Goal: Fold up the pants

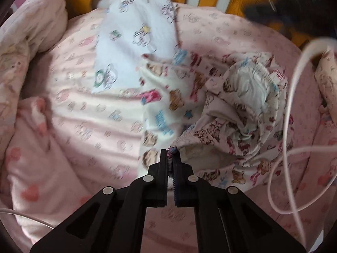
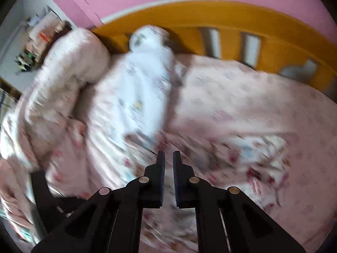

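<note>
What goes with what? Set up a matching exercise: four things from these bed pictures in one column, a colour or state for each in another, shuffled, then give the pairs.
Things:
1. left gripper
2. headboard
3. white printed cloth
4. cartoon-print pants

Colour or state:
A. orange wood with slats
B. crumpled, waistband gaping open
C. shut on a fabric edge
D. lying up toward the headboard

Pairs: 1-C, 2-A, 3-D, 4-B
</note>
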`<act>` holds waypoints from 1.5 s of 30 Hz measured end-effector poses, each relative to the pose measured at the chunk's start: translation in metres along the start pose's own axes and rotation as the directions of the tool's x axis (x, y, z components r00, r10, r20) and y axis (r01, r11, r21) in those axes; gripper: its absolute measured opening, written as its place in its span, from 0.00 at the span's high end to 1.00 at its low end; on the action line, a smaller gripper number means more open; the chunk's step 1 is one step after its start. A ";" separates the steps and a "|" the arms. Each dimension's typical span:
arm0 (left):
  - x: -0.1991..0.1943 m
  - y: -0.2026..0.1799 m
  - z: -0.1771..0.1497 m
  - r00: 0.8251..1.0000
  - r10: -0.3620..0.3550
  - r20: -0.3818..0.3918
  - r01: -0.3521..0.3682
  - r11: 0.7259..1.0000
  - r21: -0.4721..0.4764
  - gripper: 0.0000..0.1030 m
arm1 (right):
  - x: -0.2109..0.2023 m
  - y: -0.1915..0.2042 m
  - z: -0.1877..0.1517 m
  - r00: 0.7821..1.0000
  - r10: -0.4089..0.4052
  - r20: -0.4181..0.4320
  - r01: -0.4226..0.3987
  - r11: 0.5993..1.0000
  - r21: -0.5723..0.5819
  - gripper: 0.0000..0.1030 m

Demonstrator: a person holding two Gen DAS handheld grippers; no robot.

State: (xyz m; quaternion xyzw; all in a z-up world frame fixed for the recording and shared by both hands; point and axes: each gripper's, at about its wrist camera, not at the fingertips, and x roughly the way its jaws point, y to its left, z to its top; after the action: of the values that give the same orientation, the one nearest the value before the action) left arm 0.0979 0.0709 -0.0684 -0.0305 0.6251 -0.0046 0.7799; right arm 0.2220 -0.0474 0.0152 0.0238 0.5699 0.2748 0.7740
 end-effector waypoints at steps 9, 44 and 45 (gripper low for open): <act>0.008 0.000 -0.022 0.999 0.041 -0.017 -0.040 0.999 0.021 0.85 | 0.004 0.024 -0.011 0.996 -0.070 -0.061 0.064 0.994 -0.090 0.69; 0.003 0.032 -0.027 0.994 0.081 -0.069 -0.090 0.985 -0.145 0.86 | 0.048 0.044 0.019 0.990 0.058 -0.125 -0.062 0.998 -0.024 0.68; -0.005 0.033 -0.028 0.999 0.026 -0.047 -0.034 0.987 -0.156 0.84 | 0.025 0.039 0.016 0.998 0.039 -0.051 -0.042 0.998 -0.044 0.50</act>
State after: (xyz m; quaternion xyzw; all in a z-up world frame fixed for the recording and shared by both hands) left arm 0.0681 0.1028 -0.0716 -0.0824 0.6413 0.0558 0.7608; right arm 0.2257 0.0014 0.0131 0.0109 0.5821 0.3039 0.7541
